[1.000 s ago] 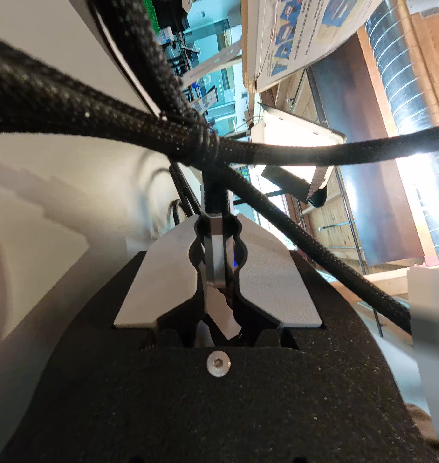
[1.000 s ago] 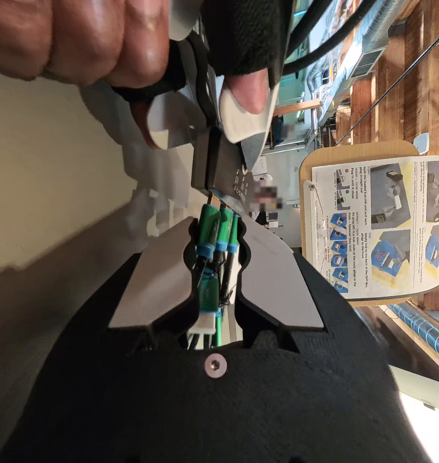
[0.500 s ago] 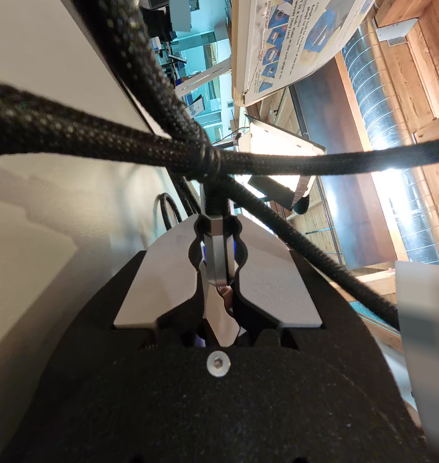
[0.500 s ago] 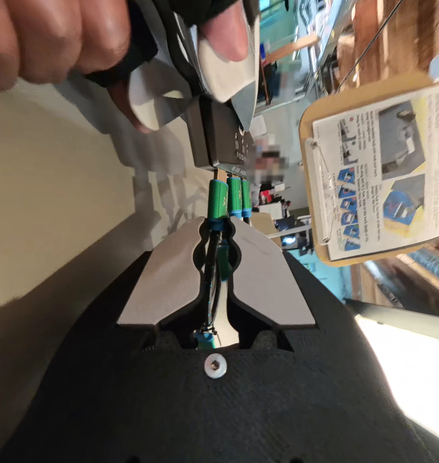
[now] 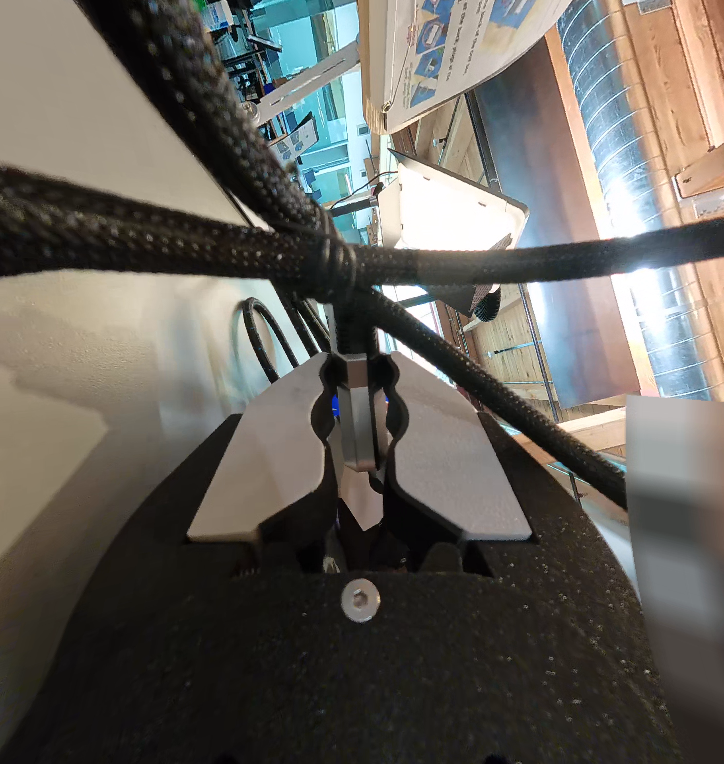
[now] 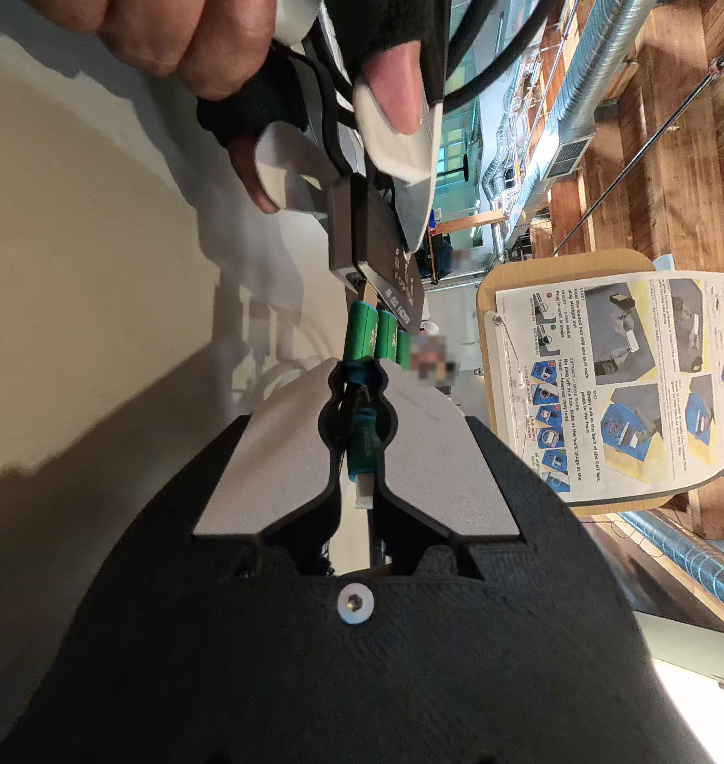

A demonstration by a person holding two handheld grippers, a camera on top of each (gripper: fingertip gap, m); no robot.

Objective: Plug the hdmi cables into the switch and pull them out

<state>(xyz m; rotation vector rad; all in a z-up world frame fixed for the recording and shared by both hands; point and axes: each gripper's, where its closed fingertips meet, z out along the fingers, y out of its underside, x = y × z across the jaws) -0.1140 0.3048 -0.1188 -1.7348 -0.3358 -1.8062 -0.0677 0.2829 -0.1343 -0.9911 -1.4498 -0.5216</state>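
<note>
Both grippers (image 5: 358,364) (image 6: 357,364) are showing grainy black printed bodies w/ pale grey finger plates (image 5: 269,446), wavy black inner edges, one silver hex screw (image 5: 360,611) each. Hand (image 6: 211,45) is wearing a black fingerless glove (image 6: 248,107).

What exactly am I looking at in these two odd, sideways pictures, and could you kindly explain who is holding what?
There is no robot here: a person carries a two-finger gripper in each hand, and a wide-angle camera on each one looks forward along its fingers. The pictures appear turned sideways.

In the left wrist view, the left gripper is clamped on a slim grey hub, with black braided cables crossing just ahead.

The right wrist view shows that hub from the other side, with the person's hand behind it. Green plugs sit in a row at its edge. The right gripper is closed on the blue collar at the near plug's cable end.

An instruction sheet on a wooden board stands behind, and a pale table runs alongside.
</note>
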